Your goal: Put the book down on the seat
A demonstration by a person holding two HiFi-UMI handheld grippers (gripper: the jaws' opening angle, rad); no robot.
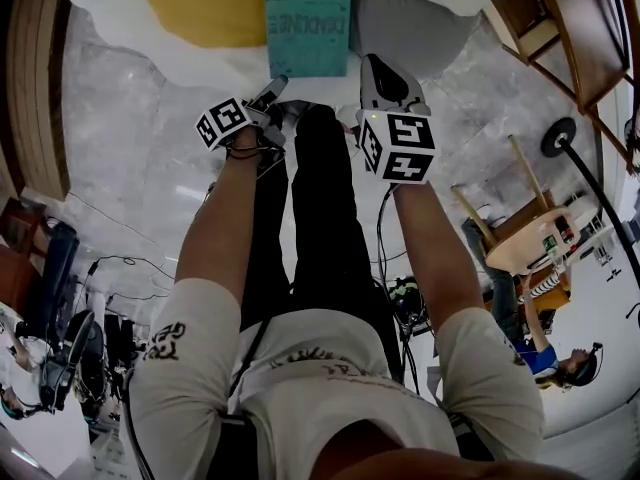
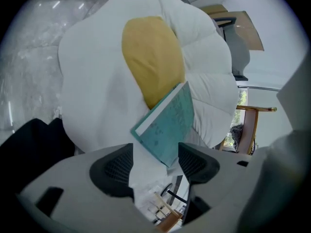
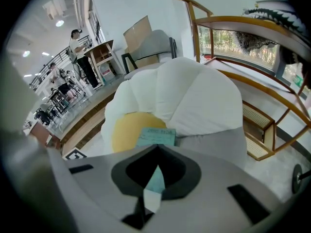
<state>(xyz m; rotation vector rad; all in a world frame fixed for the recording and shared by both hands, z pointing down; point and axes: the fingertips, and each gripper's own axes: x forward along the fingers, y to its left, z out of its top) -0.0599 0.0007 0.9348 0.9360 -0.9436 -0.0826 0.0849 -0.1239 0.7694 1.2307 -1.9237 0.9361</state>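
Observation:
A teal book (image 1: 307,23) lies flat on the seat (image 1: 120,8), a big white petal-shaped cushion with a yellow middle (image 1: 205,3). My left gripper (image 1: 272,96) is just short of the book's near left corner. In the left gripper view its jaws (image 2: 154,161) are wide open, and the book (image 2: 170,125) lies beyond them, touching neither pad. My right gripper (image 1: 378,68) hovers beside the book's near right corner. Its jaw tips (image 3: 155,152) meet, and the book (image 3: 156,136) shows past them and through the slit behind the tips.
My legs in black trousers (image 1: 320,218) stand right in front of the seat on a marble floor. A wooden stool (image 1: 520,228) and a person (image 1: 560,363) are to the right, and cables (image 1: 120,263) run to the left. A wooden rail (image 3: 233,25) runs behind the seat.

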